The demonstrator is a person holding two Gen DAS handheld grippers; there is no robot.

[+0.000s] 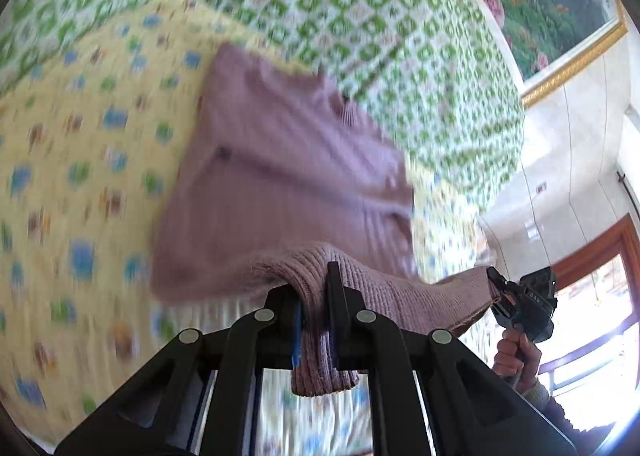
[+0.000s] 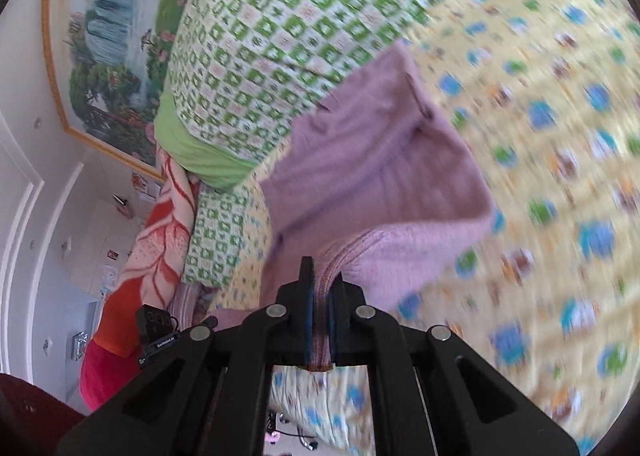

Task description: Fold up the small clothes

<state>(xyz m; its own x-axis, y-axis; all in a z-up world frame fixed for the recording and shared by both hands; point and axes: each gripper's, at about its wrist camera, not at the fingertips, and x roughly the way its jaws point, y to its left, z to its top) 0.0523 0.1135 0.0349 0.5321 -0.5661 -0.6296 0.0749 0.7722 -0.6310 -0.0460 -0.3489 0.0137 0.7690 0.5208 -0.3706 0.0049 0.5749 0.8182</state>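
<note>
A small mauve knitted sweater (image 1: 280, 168) lies on a yellow patterned bedsheet (image 1: 60, 176), its near edge lifted. My left gripper (image 1: 316, 296) is shut on a ribbed part of that edge, which hangs down between the fingers. My right gripper (image 2: 322, 292) is shut on the sweater (image 2: 372, 184) at another point of the same edge. The right gripper also shows in the left wrist view (image 1: 496, 288), gripping the far end of the raised edge. Both views are blurred by motion.
A green and white checked quilt (image 1: 360, 16) is piled at the head of the bed. A red and cream blanket (image 2: 156, 240) lies beside it. A framed landscape painting (image 2: 112, 36) hangs on the wall. A window (image 1: 600, 316) is at right.
</note>
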